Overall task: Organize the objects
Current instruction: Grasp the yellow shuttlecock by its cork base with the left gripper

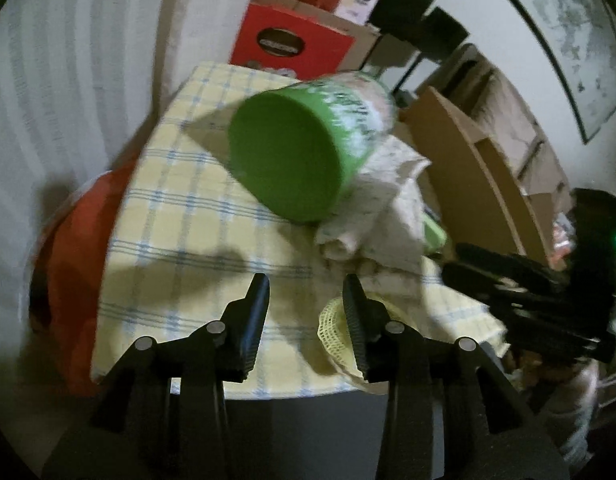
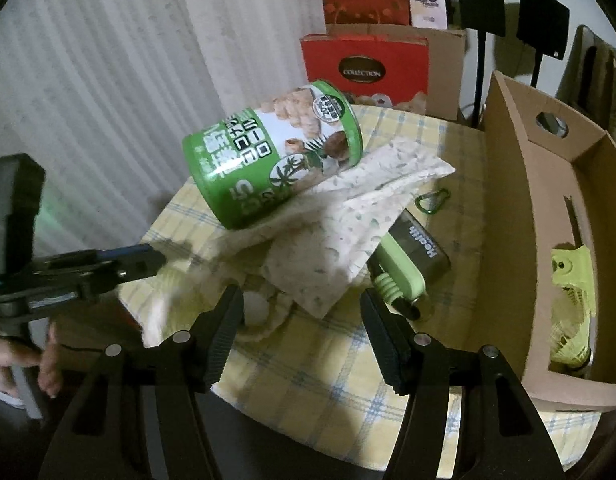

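On the checked tablecloth (image 2: pixel 328 364), a green can (image 2: pixel 267 156) leans on a speckled cloth (image 2: pixel 340 236); left gripper (image 1: pixel 305 304) and right gripper (image 2: pixel 301 316) both spread, empty.

Green can (image 2: pixel 273 156) with white printed label; white pouch (image 2: pixel 340 232) with green speckles; tablecloth (image 1: pixel 179 216) pale yellow, blue checks; box (image 2: pixel 520 216) plain brown cardboard; green carabiner (image 2: pixel 432 200)

Your path ahead is blocked by the tilted green can (image 2: pixel 273 152) on crumpled cloth (image 2: pixel 332 240); the cardboard box (image 2: pixel 520 184) walls your right; bare tablecloth (image 2: pixel 332 392) lies nearest.
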The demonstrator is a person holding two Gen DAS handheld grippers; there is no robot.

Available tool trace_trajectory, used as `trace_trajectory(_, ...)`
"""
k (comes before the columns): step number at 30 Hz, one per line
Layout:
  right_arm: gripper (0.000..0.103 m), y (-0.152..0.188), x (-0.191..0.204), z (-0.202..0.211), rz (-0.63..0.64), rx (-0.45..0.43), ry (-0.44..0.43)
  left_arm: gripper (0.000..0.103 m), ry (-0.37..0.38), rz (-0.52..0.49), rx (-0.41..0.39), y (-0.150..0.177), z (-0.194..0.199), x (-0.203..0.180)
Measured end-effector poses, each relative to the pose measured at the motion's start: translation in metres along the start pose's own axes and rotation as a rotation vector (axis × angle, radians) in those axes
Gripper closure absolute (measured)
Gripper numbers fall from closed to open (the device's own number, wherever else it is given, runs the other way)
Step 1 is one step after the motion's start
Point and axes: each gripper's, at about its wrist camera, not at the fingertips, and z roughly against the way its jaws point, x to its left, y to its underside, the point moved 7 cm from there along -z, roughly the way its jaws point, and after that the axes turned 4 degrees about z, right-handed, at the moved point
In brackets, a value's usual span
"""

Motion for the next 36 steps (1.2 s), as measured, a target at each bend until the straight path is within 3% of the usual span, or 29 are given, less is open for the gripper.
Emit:
trace_trajectory(4, 0.041, 0.004, 0.003, -0.011, -0.003, 0.026, -0.031, 0.069, 0.080, -0.007, 0.037, 0.008, 0.002, -0.017)
trace_trajectory(8, 0.041, 0.012, 0.005, -0.015, -0.003, 0.050, -0.049, 0.069, 0.080, -0.027, 0.060, 0.014, -0.002, -0.028)
trace_trajectory(19, 0.042, 0.024, -0.014, 0.017, -0.026, 0.034, 0.025, 0.069, 0.143, -0.014, 0.144, 0.006, -0.037, -0.048)
trace_trajectory(26, 0.042, 0.027, -0.016, 0.036, -0.028, 0.005, 0.025, 0.069, 0.069, -0.132, 0.290, 0.019, -0.070, -0.064)
trace_trajectory(32, 0.042, 0.030, -0.019, 0.037, -0.048, 0.001, 0.018, 0.069, 0.088, -0.100, 0.264, 0.018, -0.058, -0.057)
trace_trajectory(36, 0.042, 0.030, -0.020, 0.037, -0.049, 0.000, 0.016, 0.069, 0.067, -0.108, 0.294, 0.022, -0.062, -0.050)
